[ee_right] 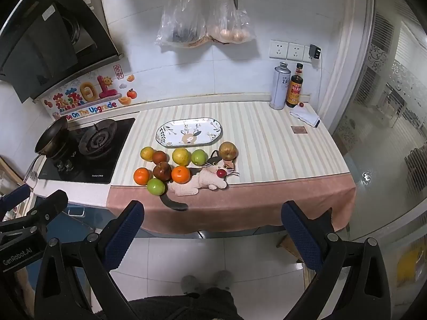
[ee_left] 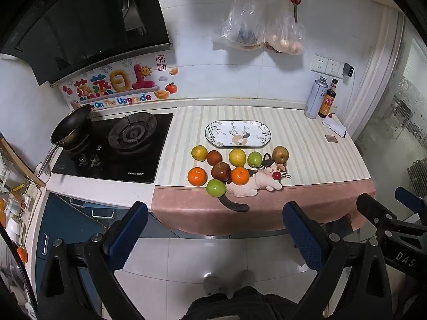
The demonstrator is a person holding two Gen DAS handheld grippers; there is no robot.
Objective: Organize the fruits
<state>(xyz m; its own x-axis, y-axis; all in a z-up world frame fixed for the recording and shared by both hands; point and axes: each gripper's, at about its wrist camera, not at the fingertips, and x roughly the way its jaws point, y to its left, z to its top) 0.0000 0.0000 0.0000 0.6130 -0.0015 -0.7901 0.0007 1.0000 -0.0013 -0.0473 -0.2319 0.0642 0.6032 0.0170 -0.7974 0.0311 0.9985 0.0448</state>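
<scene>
Well short of the fruits (ee_left: 224, 166), both grippers (ee_left: 216, 226) (ee_right: 212, 225) tilt downward, fingers spread.

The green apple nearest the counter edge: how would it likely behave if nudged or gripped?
The green apple looks round and glossy, so it would probably roll, possibly off the nearby edge. It seems to touch the cat toy, which may block it rightward. Its smooth skin might slip.

The plate (ee_left: 238, 134) is bare on top, but the fruits (ee_left: 221, 169) and a toy cat (ee_left: 263, 178) sit close together in front of it. The counter (ee_left: 315, 149) to the right is open. Bags (ee_left: 257, 28) hang high on the wall.
</scene>
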